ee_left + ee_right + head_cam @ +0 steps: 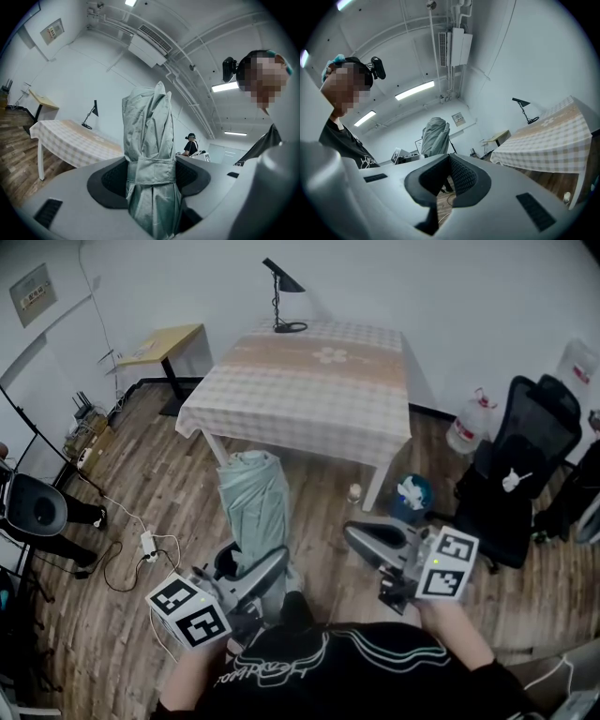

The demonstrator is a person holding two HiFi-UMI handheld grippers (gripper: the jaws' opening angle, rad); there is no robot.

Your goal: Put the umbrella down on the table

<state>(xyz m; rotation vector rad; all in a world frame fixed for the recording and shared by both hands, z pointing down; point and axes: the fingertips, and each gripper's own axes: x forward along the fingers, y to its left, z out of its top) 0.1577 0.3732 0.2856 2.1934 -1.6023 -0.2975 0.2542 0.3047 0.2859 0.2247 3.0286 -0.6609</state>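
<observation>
A folded pale grey-green umbrella point(253, 507) stands nearly upright in front of me, its strap band pinched between the black pads of my left gripper point(267, 568). In the left gripper view the umbrella point(150, 136) fills the gap between the jaws and rises above them. My right gripper point(354, 534) hangs to the right of it, apart from it, with jaw tips together and nothing between them. From the right gripper view the umbrella point(435, 136) shows off to the left. The table point(309, 381), under a checked cloth, lies ahead beyond the umbrella.
A black desk lamp point(281, 296) stands at the table's far edge. To the right are a black office chair point(520, 474), a water jug point(469, 423) and a blue bin point(412, 498). A power strip with cables point(148, 545) lies on the floor at left, near another chair point(37, 507).
</observation>
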